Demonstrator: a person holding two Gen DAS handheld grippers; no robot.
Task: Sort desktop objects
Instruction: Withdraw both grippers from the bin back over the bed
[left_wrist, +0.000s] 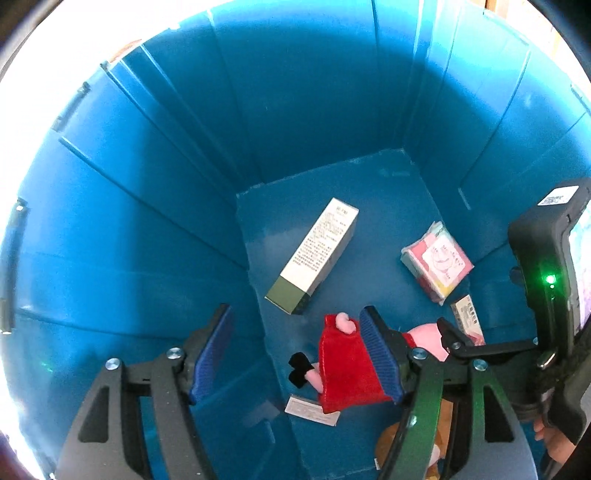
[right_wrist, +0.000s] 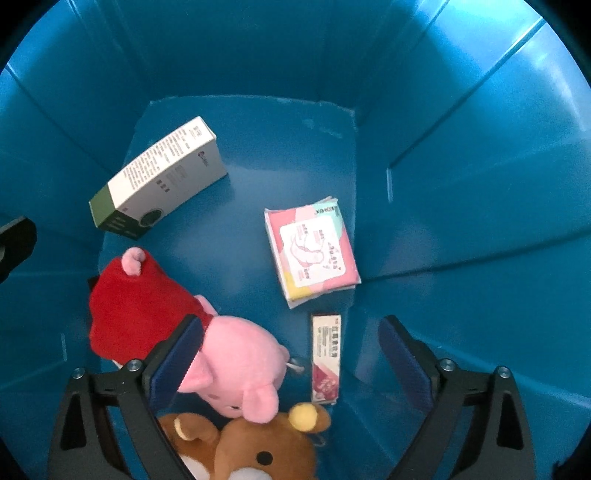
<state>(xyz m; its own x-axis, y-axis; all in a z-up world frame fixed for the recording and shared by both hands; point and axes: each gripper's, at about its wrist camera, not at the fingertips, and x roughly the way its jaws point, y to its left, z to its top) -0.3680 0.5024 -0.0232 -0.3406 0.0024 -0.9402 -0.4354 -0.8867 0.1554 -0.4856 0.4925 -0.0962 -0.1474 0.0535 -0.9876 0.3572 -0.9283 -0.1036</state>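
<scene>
blue bin (right_wrist: 461, 184), pink pig plush (right_wrist: 221, 354) lying inside on brown bear plush (right_wrist: 258, 443), left gripper (left_wrist: 295, 354) fingers partway apart gripping nothing, right gripper (right_wrist: 291, 362) fingers wide, empty

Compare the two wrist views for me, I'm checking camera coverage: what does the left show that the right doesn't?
Left only: the right tool's black body with a green light, the pig's black feet, and a white tag.
Right only: the bear's face and the pig's head.
Both: the blue bin, white box, pink packet, slim box and red dress.
</scene>
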